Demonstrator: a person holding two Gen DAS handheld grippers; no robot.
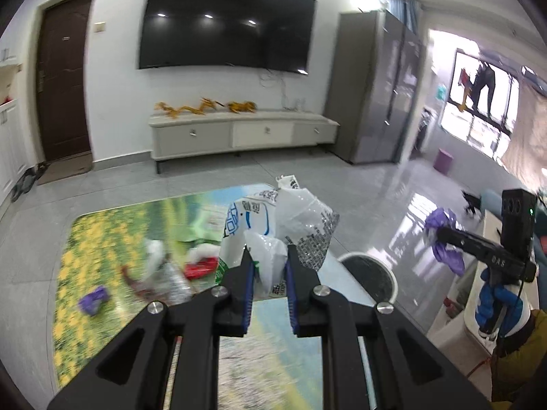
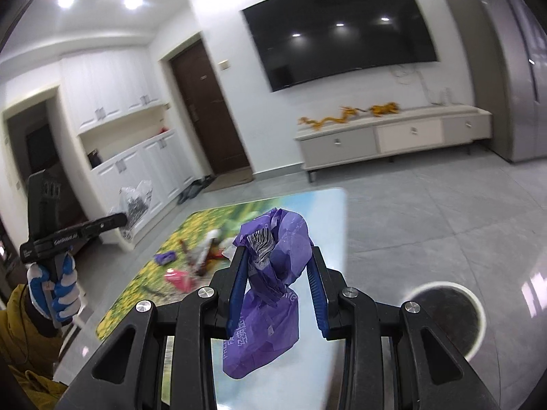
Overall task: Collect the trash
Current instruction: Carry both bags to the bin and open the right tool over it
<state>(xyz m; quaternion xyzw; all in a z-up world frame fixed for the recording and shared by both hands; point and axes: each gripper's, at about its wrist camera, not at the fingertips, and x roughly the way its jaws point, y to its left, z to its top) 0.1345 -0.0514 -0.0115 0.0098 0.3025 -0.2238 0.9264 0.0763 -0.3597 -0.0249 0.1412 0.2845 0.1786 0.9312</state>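
My left gripper (image 1: 268,249) is shut on a crumpled white plastic bag (image 1: 280,218) with blue and black print, held up over the table. My right gripper (image 2: 278,251) is shut on a crumpled purple wrapper (image 2: 273,273) that hangs down between its blue pads. Each gripper shows in the other's view: the right gripper (image 1: 434,235) with its purple wrapper (image 1: 444,239) at the right, the left gripper (image 2: 124,220) with its white bag (image 2: 136,201) at the left. A round white bin (image 2: 444,317) with a dark inside stands on the floor beside the table, below and right of the right gripper.
The low table (image 1: 102,239) has a flower-print top and carries more trash: a small purple wrapper (image 1: 93,299), a clear bottle (image 1: 171,280), a red packet (image 1: 200,268) and white scraps. A gloved hand (image 1: 495,307) grips the right handle. Beyond are grey floor tiles, a TV cabinet (image 1: 239,133) and a wall TV.
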